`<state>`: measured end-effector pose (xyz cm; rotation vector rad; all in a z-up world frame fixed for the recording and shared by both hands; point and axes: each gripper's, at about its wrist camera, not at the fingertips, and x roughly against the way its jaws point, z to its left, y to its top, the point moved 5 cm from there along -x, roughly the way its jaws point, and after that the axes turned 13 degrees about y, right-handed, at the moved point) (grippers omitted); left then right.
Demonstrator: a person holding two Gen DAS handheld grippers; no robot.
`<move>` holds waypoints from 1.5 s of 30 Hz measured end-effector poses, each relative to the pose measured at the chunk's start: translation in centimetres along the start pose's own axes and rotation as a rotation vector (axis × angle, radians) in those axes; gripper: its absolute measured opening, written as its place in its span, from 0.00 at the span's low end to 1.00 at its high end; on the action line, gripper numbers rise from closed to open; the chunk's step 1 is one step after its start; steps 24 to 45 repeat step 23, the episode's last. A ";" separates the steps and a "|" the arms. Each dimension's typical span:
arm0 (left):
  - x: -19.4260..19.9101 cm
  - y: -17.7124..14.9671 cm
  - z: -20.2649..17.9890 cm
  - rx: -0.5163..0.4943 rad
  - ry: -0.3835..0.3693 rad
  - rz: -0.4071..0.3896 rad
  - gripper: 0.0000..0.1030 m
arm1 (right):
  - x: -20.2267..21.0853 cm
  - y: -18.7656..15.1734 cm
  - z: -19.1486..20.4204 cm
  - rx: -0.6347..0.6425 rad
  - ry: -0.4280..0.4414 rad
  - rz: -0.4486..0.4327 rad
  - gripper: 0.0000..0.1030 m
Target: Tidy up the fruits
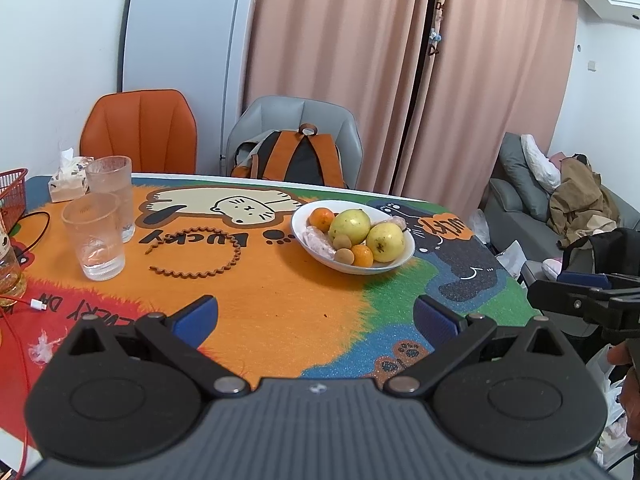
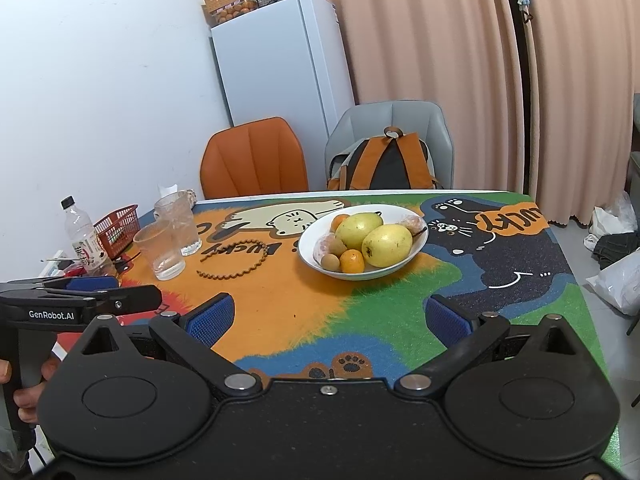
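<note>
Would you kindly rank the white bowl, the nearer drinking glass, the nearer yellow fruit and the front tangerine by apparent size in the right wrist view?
1. white bowl
2. nearer drinking glass
3. nearer yellow fruit, close to the glass, so unsure
4. front tangerine

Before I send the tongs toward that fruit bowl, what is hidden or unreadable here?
- White bowl: fruit piled up; anything beneath is hidden in both views.
- Wrapped pale items: too blurred to identify.
- Red basket: cut off by the left view's edge; contents unclear in the right view.
- Near table edge: hidden behind the open left tongs and open right tongs.
</note>
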<state>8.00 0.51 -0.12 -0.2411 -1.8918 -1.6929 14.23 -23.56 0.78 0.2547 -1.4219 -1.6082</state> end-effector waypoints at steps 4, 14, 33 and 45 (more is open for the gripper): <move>0.0 0.0 0.0 0.001 0.001 -0.001 1.00 | 0.0 0.0 0.0 0.003 0.000 0.001 1.00; 0.1 -0.2 -0.2 -0.007 -0.003 0.001 1.00 | 0.1 0.0 0.1 0.002 0.000 0.001 1.00; 0.1 -0.4 -0.3 -0.011 -0.008 0.003 1.00 | 0.1 -0.1 0.1 0.001 0.000 0.004 1.00; 0.1 -0.4 -0.3 -0.011 -0.008 0.003 1.00 | 0.1 -0.1 0.1 0.001 0.000 0.004 1.00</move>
